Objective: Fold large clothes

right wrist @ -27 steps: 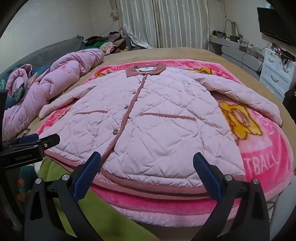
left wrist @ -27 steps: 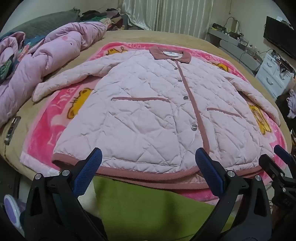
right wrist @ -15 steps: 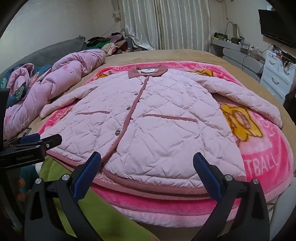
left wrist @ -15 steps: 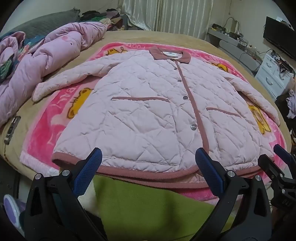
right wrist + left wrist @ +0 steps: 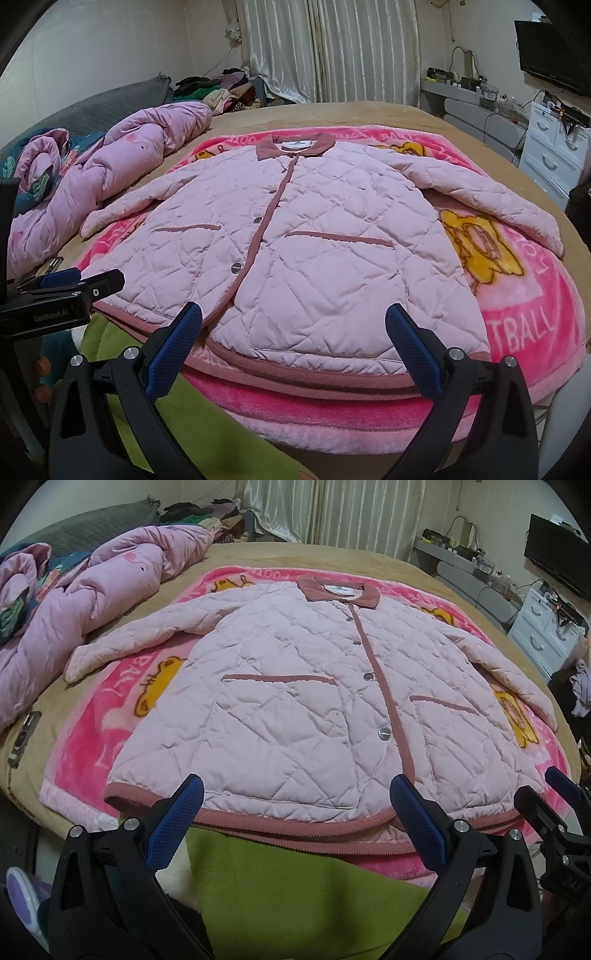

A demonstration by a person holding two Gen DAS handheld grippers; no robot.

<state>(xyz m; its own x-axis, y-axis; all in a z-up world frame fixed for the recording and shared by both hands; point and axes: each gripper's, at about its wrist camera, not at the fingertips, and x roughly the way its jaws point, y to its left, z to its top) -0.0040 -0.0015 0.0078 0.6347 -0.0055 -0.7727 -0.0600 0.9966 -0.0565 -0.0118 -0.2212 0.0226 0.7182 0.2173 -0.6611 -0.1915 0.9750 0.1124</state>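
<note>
A pale pink quilted jacket (image 5: 295, 709) (image 5: 314, 251) with dusty-rose trim lies flat and buttoned, front up, collar far, sleeves spread to both sides. It rests on a bright pink cartoon blanket (image 5: 92, 731) (image 5: 532, 317) on the bed. My left gripper (image 5: 295, 812) hovers wide open just short of the jacket's near hem, left of the button line. Over the hem's right half, my right gripper (image 5: 295, 332) is open too, with nothing between its blue pads. Each gripper shows at the other view's edge: the right gripper (image 5: 554, 794) and the left gripper (image 5: 74, 280).
A crumpled pink duvet (image 5: 92, 590) (image 5: 110, 177) lies at the bed's left. A green cloth (image 5: 295, 886) (image 5: 184, 424) hangs below the near edge. White drawers (image 5: 543, 635) (image 5: 554, 147) and a dark screen (image 5: 554, 557) stand at right; curtains (image 5: 325, 51) at the back.
The right wrist view has lifted slightly, showing more of the room beyond the bed. The left gripper and the jacket have stayed put.
</note>
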